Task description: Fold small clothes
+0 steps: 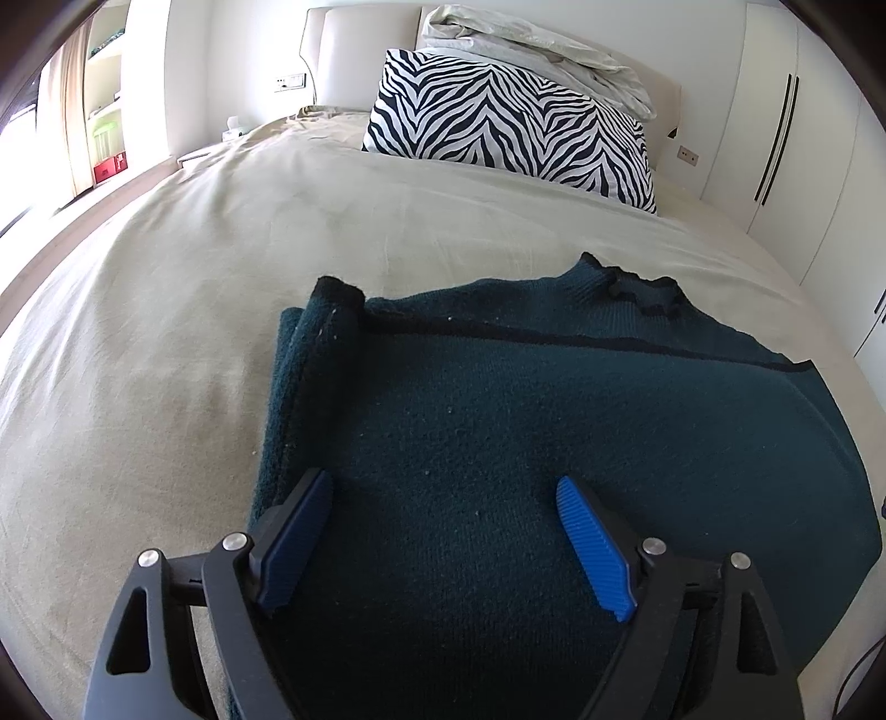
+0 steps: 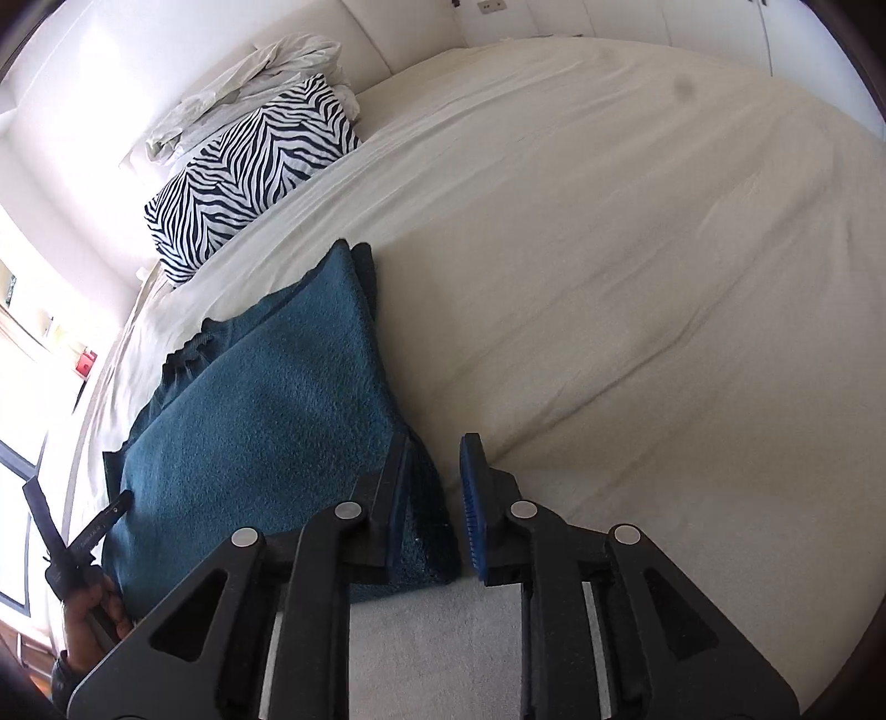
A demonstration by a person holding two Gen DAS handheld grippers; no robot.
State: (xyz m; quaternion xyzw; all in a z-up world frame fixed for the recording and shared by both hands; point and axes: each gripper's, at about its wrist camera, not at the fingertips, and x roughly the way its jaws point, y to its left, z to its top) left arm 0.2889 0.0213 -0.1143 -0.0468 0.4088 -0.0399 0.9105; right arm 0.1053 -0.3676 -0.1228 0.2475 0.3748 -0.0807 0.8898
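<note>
A dark teal knit sweater with black trim lies folded on the beige bed sheet; its collar points toward the pillow. My left gripper hangs open just above the sweater's near part, with nothing between its blue pads. In the right wrist view the sweater lies at the left. My right gripper stands at its near right corner, jaws narrowly apart. The folded edge sits between them, against the left pad; the right pad stays off it. The left gripper shows at lower left, held by a hand.
A zebra-print pillow and a crumpled white duvet lie at the head of the bed. White wardrobe doors stand to the right. Bare sheet stretches to the right of the sweater. A window and shelves are at the left.
</note>
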